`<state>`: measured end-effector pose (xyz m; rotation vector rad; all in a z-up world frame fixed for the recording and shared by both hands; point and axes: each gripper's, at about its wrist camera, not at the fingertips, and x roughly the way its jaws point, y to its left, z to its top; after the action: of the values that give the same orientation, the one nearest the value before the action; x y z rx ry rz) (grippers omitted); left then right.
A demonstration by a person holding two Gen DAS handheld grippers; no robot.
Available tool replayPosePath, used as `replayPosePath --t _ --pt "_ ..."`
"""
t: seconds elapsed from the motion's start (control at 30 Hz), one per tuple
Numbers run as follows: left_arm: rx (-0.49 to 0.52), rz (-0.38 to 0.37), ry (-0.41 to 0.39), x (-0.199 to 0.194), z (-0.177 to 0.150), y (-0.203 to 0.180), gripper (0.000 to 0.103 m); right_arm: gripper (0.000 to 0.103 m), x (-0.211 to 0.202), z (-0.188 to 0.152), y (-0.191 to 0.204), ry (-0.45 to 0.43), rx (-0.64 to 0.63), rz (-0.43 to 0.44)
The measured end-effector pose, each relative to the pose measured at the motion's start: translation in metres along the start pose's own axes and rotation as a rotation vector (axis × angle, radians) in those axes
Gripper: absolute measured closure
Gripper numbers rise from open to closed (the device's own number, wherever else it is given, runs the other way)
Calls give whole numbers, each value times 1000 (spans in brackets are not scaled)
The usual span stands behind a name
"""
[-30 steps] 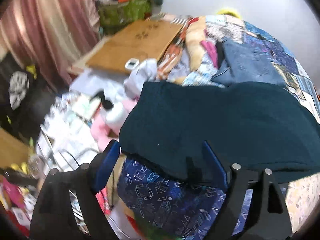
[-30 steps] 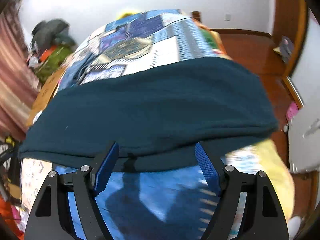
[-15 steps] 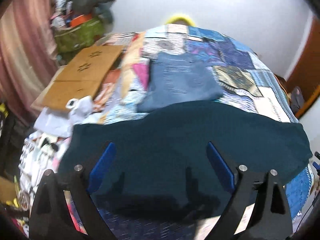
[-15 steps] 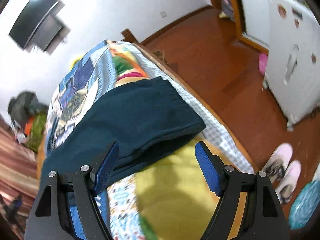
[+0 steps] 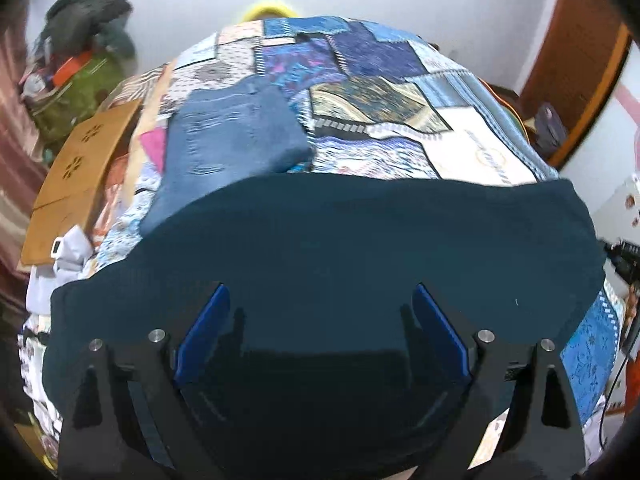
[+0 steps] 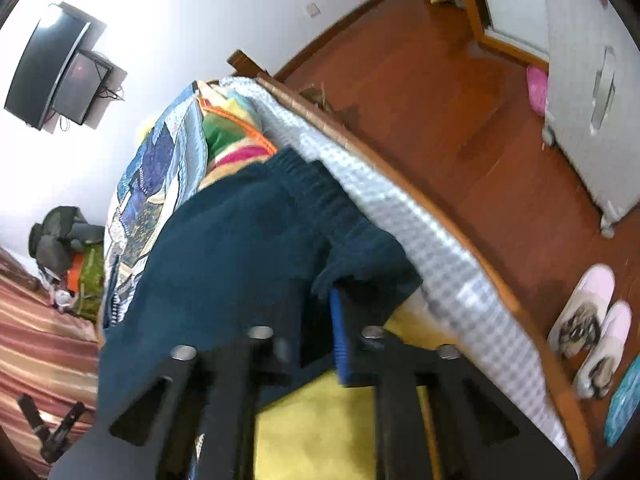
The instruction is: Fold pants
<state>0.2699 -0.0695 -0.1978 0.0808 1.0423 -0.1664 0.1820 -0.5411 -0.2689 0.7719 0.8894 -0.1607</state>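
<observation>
- Patchwork quilt [image 5: 472,148] covers the bed; the dark teal pants [image 5: 360,248] lie across its near edge, just in front of folded jeans [image 5: 232,140].
- Your right gripper [image 6: 336,316] is clamped on the waistband corner near the bed's side.
- Your left gripper [image 5: 320,320] hangs wide apart above the cloth, holding nothing.
- If you lift with one corner only, the pants may twist or slide off the edge.

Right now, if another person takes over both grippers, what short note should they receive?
Right gripper: shut on the waistband corner of the dark teal pants at the bed's edge.
Left gripper: open above the pants' middle, fingers not pressing the cloth.
Pants lie spread across the patchwork quilt; folded jeans lie behind.
Done: one corner gripped.
Left: grip with the left, then fold.
</observation>
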Motion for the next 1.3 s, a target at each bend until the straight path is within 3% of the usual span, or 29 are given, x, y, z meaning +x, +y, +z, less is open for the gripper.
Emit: replayPosePath --t 0.13,0.2,0.3,0.37,0.43,0.57,0.67,0.8,0.9,1.1,1.3 --pt "29 -12 29 11 -3 -15 10 93 -3 1 2 -6 -59 -60" --pt "38 -7 41 17 -5 -20 10 87 -5 1 3 -9 -72 -100" --pt "32 -13 32 18 -7 -22 10 68 -13 1 -2 -10 -42 -163" --pt "22 -25 35 19 -7 -20 9 51 -20 0 -1 1 -41 -153" --pt "6 -32 37 22 -7 -19 6 50 -27 -4 7 6 -61 -142" --pt "-7 -32 30 23 -8 -18 5 30 -42 -18 32 12 -129 -86" --pt "2 -19 15 22 -10 -20 5 27 -41 -30 42 28 -114 -20" --pt "2 -23 8 21 -11 -20 5 27 -21 -39 38 86 -3 62" --pt "-6 -35 9 21 -12 -18 5 27 -2 -43 30 130 72 61" --pt "-11 -45 3 22 -13 -18 5 27 16 -29 17 118 153 78" --pt "-11 -44 3 22 -13 -17 4 43 20 -9 6 52 219 9"
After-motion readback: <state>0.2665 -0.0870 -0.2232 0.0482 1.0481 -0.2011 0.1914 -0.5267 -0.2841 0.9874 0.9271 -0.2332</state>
